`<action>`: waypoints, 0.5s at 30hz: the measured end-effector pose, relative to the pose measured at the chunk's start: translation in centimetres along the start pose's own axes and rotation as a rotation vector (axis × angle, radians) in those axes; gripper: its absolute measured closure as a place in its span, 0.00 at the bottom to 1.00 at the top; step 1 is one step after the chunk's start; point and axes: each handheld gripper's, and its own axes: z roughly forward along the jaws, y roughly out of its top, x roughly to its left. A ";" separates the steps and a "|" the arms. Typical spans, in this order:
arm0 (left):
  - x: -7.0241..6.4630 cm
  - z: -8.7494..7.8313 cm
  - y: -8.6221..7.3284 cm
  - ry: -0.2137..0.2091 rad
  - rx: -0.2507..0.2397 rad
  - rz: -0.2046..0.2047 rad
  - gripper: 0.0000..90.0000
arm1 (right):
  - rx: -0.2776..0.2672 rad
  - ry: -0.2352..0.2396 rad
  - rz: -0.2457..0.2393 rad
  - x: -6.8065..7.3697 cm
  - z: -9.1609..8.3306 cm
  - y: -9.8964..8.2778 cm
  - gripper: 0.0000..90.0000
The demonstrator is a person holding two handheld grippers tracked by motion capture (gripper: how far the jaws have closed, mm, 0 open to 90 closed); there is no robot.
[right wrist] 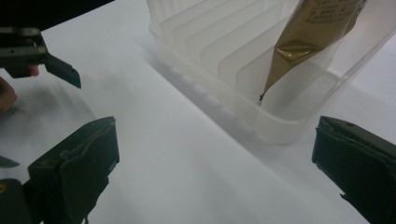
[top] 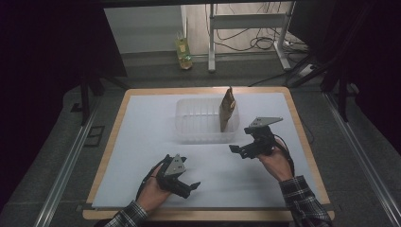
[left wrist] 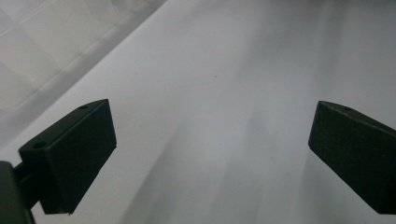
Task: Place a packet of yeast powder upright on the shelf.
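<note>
A clear ribbed plastic container [top: 198, 124] sits at the middle of the white sheet. A brown-gold pouch [top: 227, 108] stands upright in its right end, leaning on the wall. My right gripper [top: 238, 149] hovers just right of the container's front corner, open with nothing between its fingers. In the right gripper view [right wrist: 215, 163] the container [right wrist: 219, 51] and the pouch [right wrist: 308, 32] lie just ahead of the jaws. My left gripper [top: 191, 187] rests low near the front edge, open and empty. The left gripper view [left wrist: 210, 154] looks across bare sheet, with the container wall [left wrist: 32, 42] at the upper left.
The white sheet [top: 142, 142] covers a wooden table [top: 112, 137] with a thin bare rim. Beyond the far edge, a yellow-green bottle [top: 184, 54] stands on the floor beside a metal frame leg [top: 211, 42] and loose cables. Dark curtains hang at both sides.
</note>
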 end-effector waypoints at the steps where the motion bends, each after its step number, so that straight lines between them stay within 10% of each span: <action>1: 0.0 0.0 0.0 -0.001 -0.001 -0.001 0.01 | 0.004 -0.002 -0.003 0.1 0.0 -0.1 0.01; 15: 0.2 -0.1 -0.1 -0.001 -0.002 -0.004 0.01 | 0.038 -0.006 -0.029 1.1 -0.1 -1.2 0.01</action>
